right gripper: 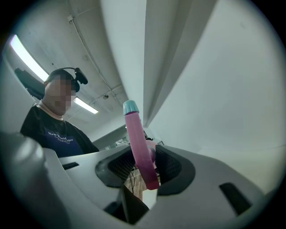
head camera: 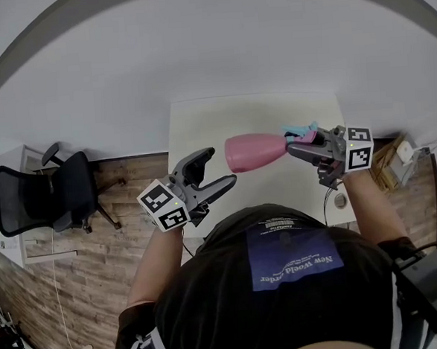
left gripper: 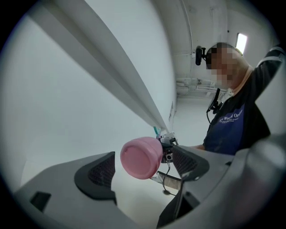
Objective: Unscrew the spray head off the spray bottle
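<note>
Over at the far left a black office chair (head camera: 40, 199) stands on the wooden floor (head camera: 126, 182), well apart from the white table (head camera: 200, 126).

The person leans over the near edge of that table with a pair of tongs in each hand. The left gripper (head camera: 219, 168) is released: its jaws stand wide apart, pointing at the round bottom of the pink spray bottle (head camera: 253, 152). In the left gripper view the bottle's bottom sits in the gap between the two ribbed pads (left gripper: 96, 173), nearer the right-hand one, and neither pad presses on it.

The bottle is up off the table, lying sideways in the air above the tabletop, its bottom toward the left tongs and its neck toward the right.

At the neck sits the spray head (head camera: 303, 133), pink with a blue-green tip. The right gripper (head camera: 300, 143) is clenched on it; in the right gripper view the long pink part runs up between both pads, which close against it from either side, so the whole bottle hangs from this grip alone.
</note>
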Motion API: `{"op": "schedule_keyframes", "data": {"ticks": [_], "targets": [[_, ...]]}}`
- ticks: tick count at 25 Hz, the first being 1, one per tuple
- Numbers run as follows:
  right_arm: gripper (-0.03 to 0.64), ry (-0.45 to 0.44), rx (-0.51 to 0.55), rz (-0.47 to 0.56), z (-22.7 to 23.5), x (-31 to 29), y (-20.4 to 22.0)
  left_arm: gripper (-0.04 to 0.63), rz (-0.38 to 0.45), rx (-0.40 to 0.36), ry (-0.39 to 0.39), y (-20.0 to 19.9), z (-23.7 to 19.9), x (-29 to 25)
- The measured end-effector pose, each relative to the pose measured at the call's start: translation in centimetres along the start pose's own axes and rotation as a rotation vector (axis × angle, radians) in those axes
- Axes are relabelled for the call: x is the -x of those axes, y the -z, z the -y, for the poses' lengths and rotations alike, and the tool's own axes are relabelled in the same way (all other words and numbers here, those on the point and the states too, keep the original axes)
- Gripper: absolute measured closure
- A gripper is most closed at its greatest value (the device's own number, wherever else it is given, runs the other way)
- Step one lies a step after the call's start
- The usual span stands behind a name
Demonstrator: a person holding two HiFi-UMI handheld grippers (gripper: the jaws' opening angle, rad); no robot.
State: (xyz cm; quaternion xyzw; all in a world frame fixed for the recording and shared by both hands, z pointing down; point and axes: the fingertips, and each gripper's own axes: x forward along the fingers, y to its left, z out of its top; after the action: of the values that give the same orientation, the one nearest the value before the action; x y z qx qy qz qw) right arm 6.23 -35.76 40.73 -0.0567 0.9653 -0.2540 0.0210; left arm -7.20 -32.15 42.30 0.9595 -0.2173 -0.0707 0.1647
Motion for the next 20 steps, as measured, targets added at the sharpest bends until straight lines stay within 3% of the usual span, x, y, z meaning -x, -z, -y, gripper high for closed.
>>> {"op": "schedule_keyframes", "data": {"ticks": [4,8,16,20], "targets": [[0.483,-0.071,-0.014,0.027,-2.2,-1.3,-0.6,0.123,-0.01,0.003,0.054,-0.5,0.9,-0.7],[0.483,-0.137,-0.023,0.028,-3.5,-1.7,-0.6,0.076,-0.001,-0.002,0.127,-0.9,2.4,-2.3],[0.483,-0.19,-0.04,0.015,-4.7,-2.5,-0.9,0.072,0.024,0.001,0.243,-2.3,5.0,-4.1],[0.483,-0.194,-0.064,0.025,-4.6,-2.5,-0.9,0.072,0.05,0.011,0.257,-2.9,5.4,-4.3]]}}
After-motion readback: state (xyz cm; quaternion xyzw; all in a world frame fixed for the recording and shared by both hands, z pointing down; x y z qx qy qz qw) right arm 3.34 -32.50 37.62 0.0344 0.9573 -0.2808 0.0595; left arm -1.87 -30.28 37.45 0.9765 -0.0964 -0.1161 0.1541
